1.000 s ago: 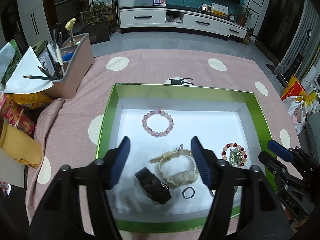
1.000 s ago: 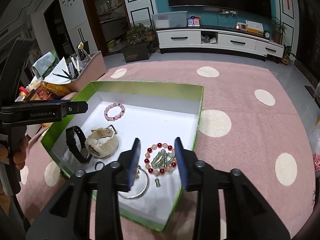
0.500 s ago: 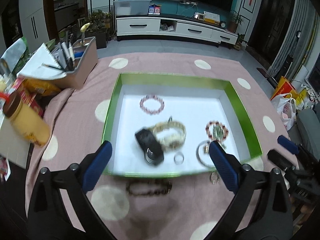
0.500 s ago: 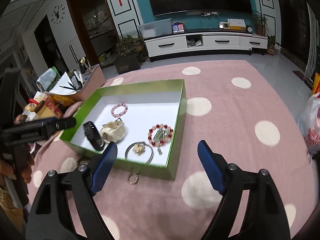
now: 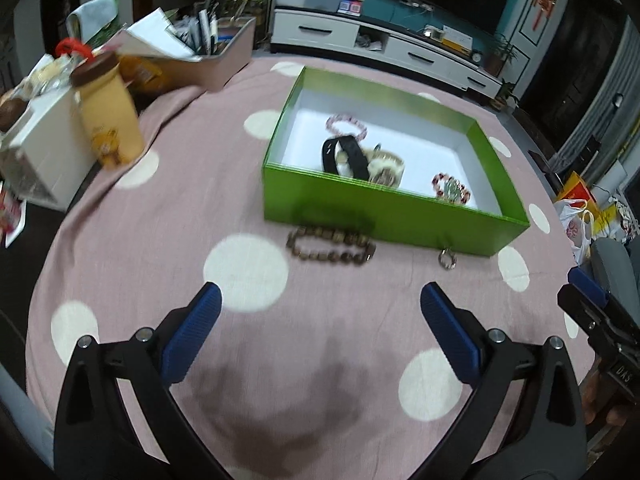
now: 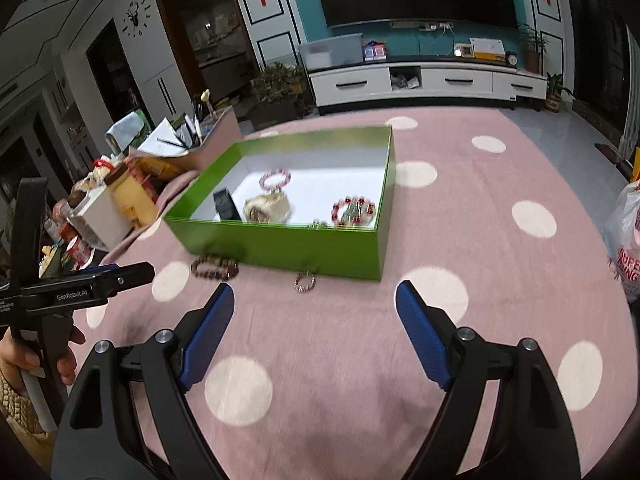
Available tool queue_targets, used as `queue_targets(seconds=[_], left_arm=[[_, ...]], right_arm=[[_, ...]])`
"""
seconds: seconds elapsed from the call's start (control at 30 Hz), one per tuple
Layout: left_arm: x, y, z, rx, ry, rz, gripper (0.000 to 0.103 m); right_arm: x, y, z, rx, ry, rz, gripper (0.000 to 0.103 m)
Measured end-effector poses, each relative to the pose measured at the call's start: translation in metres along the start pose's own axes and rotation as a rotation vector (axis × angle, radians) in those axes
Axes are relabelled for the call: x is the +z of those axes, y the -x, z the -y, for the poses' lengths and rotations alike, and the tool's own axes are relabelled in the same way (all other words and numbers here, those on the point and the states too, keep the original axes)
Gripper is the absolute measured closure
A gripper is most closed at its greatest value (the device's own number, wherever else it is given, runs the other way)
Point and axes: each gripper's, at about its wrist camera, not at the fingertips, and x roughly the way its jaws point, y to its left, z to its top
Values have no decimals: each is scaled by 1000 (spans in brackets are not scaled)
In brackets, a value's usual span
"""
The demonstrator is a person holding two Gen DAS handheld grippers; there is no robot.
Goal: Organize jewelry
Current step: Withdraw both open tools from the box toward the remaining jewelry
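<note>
Both tongs, left [image 5: 318,300] and right [image 6: 314,300], hang released and empty; brown beaded bracelet [image 5: 331,244] and small ring-like trinket [image 5: 447,258] lie ahead on the pink dotted counter [image 5: 200,184], just outside the green cardboard box [image 5: 372,212] — likely next pickups.

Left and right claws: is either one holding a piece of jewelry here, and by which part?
Nothing is held. The left claw and the right claw are both wide open above the pink cloth.
</note>
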Motion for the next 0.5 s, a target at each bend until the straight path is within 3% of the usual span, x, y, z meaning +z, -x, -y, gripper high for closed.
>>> queue_targets(seconds=[0.5], left_arm=[[-28, 7, 8, 24, -37, -5, 2]], right_arm=[[-33, -3, 3, -12, -32, -35, 20]])
